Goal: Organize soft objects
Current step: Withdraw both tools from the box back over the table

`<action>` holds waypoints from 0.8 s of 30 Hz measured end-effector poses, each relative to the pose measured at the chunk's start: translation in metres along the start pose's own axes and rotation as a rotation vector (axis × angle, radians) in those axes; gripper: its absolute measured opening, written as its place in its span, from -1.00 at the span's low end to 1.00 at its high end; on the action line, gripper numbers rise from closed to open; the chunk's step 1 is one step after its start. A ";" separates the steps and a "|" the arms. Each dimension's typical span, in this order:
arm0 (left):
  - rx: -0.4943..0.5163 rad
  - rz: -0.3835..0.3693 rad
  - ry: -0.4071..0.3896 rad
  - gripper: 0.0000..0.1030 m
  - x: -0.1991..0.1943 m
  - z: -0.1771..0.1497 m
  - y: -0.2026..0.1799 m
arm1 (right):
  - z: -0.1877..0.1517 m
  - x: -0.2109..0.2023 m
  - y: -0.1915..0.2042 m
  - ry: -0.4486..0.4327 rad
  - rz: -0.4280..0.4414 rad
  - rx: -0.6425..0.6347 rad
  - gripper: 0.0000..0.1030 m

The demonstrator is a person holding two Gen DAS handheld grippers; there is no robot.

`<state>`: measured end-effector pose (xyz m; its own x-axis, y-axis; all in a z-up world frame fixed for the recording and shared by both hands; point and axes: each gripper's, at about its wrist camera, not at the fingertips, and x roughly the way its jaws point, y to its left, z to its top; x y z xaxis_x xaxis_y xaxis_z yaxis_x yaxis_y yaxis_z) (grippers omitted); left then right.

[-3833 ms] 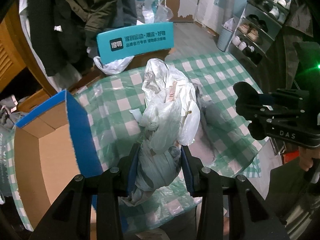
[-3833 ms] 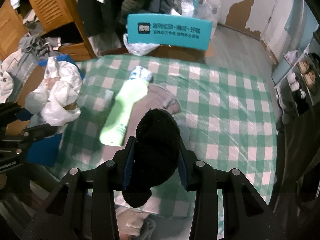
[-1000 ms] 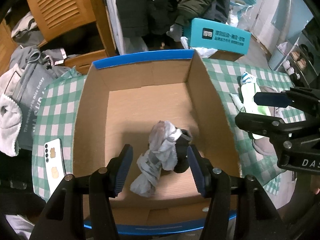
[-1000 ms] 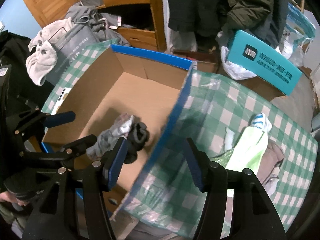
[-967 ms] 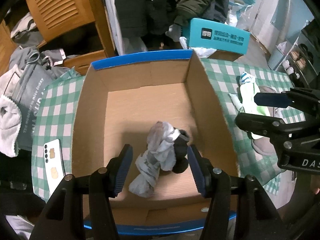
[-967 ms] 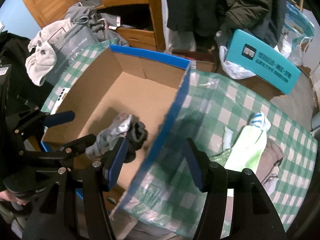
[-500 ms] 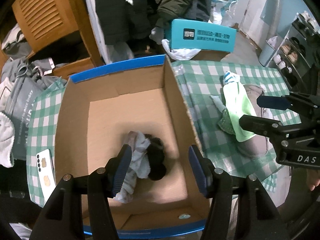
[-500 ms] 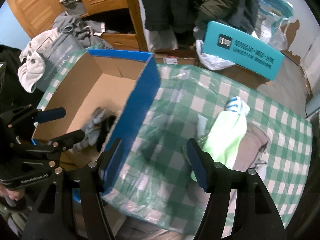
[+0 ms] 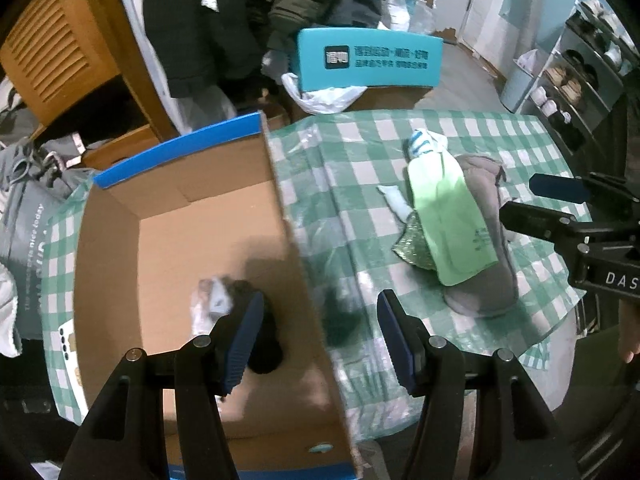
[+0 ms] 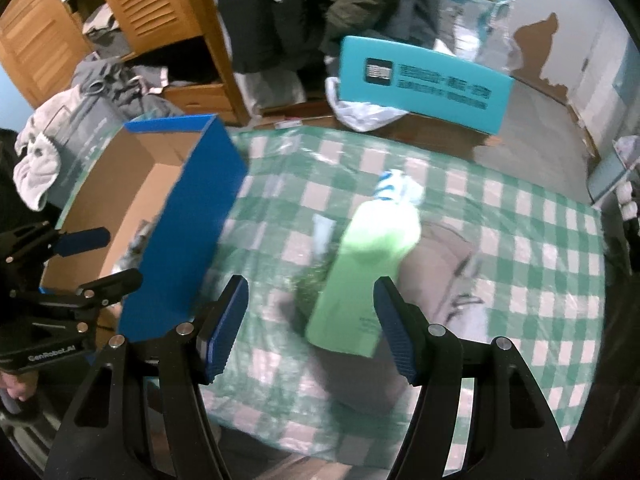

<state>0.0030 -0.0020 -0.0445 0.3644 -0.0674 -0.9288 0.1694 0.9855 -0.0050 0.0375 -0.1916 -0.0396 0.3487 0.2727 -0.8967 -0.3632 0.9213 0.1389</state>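
Note:
A cardboard box with blue outer walls stands on the left of the green-checked table. In it lie a crumpled pale plastic bundle and a black sock. My left gripper is open and empty, straddling the box's right wall from above. To the right, a light-green pack lies on a grey-brown cloth, with a blue-striped sock at its far end. My right gripper is open and empty above the near end of the green pack. The box wall is to its left.
A phone lies on the table left of the box. Behind the table are a teal carton, hanging coats and a louvred wooden cabinet. A shoe rack stands at the right. The table's front edge is close below both grippers.
Both grippers have moved right, away from the box's middle towards the green pack. The bundle and black sock, held earlier, lie loose in the box. The right jaws stand slightly wider.

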 end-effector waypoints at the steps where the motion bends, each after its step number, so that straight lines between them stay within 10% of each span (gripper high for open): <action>1: 0.004 -0.002 0.003 0.17 0.001 0.001 -0.004 | -0.001 -0.001 -0.005 -0.002 -0.005 0.004 0.29; 24: 0.080 -0.046 0.094 0.24 0.047 0.031 -0.079 | -0.038 0.002 -0.124 0.016 -0.098 0.202 0.29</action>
<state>0.0356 -0.0882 -0.0766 0.2676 -0.0936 -0.9590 0.2575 0.9660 -0.0225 0.0502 -0.3158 -0.0746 0.3598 0.1764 -0.9162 -0.1475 0.9804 0.1308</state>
